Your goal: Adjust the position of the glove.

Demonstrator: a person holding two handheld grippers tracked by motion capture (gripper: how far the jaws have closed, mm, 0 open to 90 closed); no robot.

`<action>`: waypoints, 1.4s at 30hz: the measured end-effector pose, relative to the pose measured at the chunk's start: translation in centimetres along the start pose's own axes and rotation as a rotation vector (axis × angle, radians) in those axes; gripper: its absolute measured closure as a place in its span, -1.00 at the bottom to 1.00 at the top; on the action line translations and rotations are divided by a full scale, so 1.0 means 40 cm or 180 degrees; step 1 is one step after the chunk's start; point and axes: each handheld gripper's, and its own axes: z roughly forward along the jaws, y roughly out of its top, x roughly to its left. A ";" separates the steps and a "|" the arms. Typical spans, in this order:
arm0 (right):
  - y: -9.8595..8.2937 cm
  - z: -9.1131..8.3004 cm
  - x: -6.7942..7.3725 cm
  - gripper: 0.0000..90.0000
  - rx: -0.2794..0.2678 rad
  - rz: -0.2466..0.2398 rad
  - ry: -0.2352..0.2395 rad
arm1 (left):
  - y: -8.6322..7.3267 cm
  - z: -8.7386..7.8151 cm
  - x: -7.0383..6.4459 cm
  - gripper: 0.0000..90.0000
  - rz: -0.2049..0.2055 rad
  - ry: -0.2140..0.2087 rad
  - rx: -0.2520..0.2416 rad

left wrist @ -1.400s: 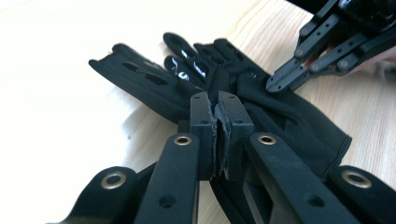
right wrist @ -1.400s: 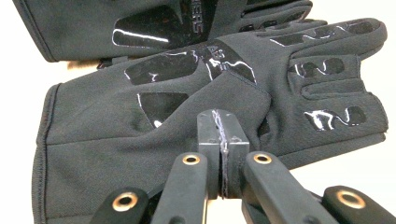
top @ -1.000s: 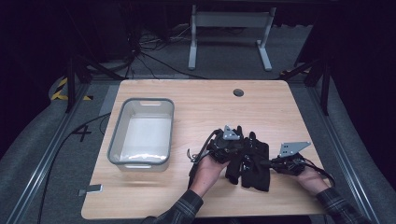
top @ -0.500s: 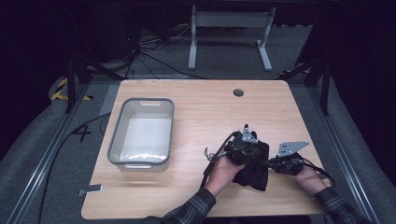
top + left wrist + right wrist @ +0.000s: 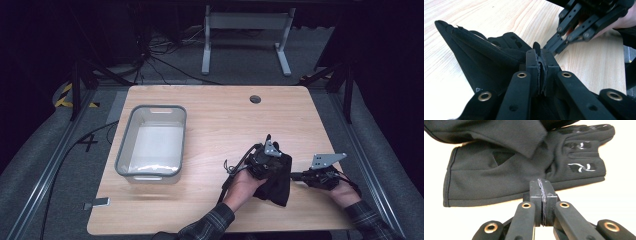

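Fabric of the black knit glove (image 5: 486, 57) sat pinched in my left gripper (image 5: 539, 75), jaws closed; my right gripper (image 5: 541, 195) gripped its edge at lower right of the counter (image 5: 210, 125).

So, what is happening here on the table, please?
A person holds a gripper in each hand and is handling a black glove near the table's front right. The left gripper is shut on a fold of the glove, lifting part of it. The right gripper is shut at the glove's edge, though whether it pinches cloth is unclear. A grey bin stands apart to the left.
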 end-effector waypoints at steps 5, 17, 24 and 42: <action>0.002 0.012 0.002 1.00 0.0049 -0.0023 0.0019 | 0.004 0.011 -0.007 0.83 0.0030 -0.0107 -0.0024; 0.000 -0.021 -0.003 1.00 -0.0041 0.0034 -0.0019 | 0.008 -0.060 0.004 0.98 0.0091 0.0073 -0.0180; 0.003 -0.024 -0.001 1.00 -0.0032 0.0046 0.0018 | -0.072 -0.029 0.107 0.99 -0.0324 0.0377 0.0209; -0.006 0.006 0.006 1.00 0.0062 0.0015 0.0051 | -0.056 0.056 0.053 0.99 -0.0107 0.0090 0.0258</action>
